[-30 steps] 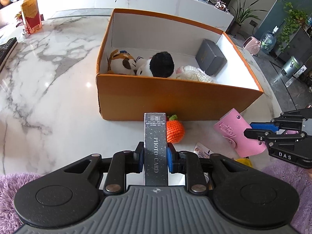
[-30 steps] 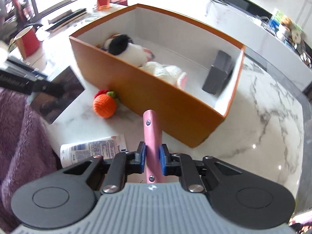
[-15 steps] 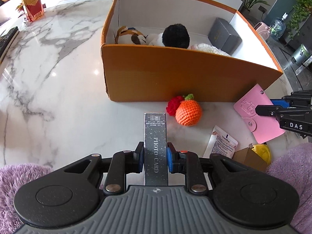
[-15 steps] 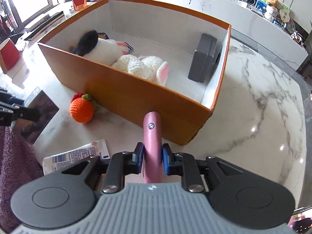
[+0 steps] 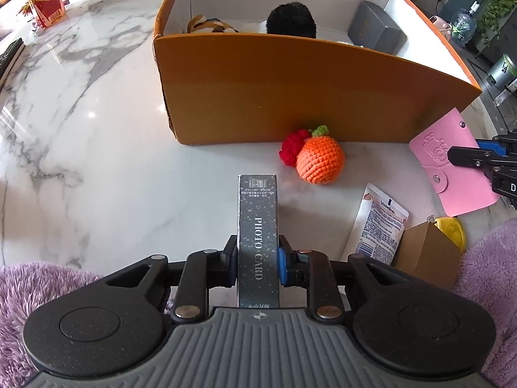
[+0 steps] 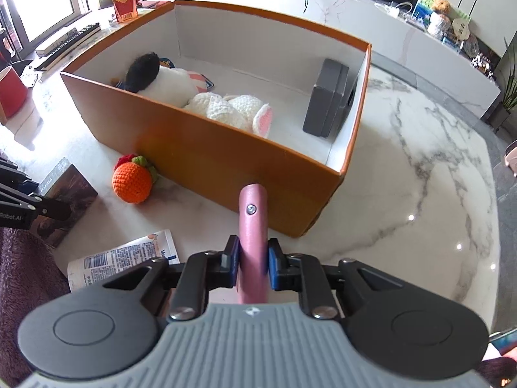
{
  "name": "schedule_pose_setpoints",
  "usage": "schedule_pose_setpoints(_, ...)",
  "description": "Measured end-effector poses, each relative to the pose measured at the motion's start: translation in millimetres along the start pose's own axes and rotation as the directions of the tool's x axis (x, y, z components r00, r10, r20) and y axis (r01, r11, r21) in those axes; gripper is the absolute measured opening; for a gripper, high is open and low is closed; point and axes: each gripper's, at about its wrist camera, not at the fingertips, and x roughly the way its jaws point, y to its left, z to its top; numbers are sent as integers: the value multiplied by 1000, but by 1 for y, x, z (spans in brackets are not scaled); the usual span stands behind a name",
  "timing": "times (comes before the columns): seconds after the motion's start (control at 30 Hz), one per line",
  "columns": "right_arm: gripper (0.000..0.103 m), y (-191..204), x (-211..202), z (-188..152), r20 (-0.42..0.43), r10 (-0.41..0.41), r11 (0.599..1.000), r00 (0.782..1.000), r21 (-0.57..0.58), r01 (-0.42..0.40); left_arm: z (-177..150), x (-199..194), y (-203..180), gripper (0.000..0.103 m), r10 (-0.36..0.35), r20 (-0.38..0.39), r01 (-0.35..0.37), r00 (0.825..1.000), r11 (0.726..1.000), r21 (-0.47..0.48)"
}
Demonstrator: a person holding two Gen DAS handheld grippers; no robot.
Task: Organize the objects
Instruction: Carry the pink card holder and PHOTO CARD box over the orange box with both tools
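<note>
Marble desk (image 5: 80, 135) fills more of the left view now than a second ago, the orange box (image 5: 290, 90) looming higher. Left claw (image 5: 257, 263) has dipped toward the desk, clamped on the photo card box (image 5: 257, 220). Right claw (image 6: 253, 263) pinches the pink card holder (image 6: 253, 226) at frame centre. Neither item is boxed yet; both look headed in.
</note>
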Motion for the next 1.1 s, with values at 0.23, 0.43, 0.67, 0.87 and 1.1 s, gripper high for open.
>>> schedule_pose_setpoints(0.23, 18, -4, -38, 0, 77, -27, 998, 997, 62, 22, -4, -33, -4, 27, -31, 83, 30, 996, 999, 12)
schedule_pose_setpoints(0.43, 18, -3, -72, 5, 155, -3, 994, 988, 113, -15, 9, -79, -15, 27, -144, 185, 139, 972, 990, 37)
schedule_pose_setpoints(0.67, 18, -11, -101, 24, 251, 2, 986, 968, 162, -45, 47, -104, -35, 27, -228, 265, 216, 937, 974, 76)
schedule_pose_setpoints(0.87, 18, -37, -110, 49, 301, -5, 968, 954, 240, -71, 87, -103, -55, 27, -280, 312, 262, 908, 960, 99)
schedule_pose_setpoints(1.1, 18, -69, -83, 80, 296, 0, 932, 955, 346, -107, 126, -68, -71, 26, -309, 304, 309, 901, 950, 50)
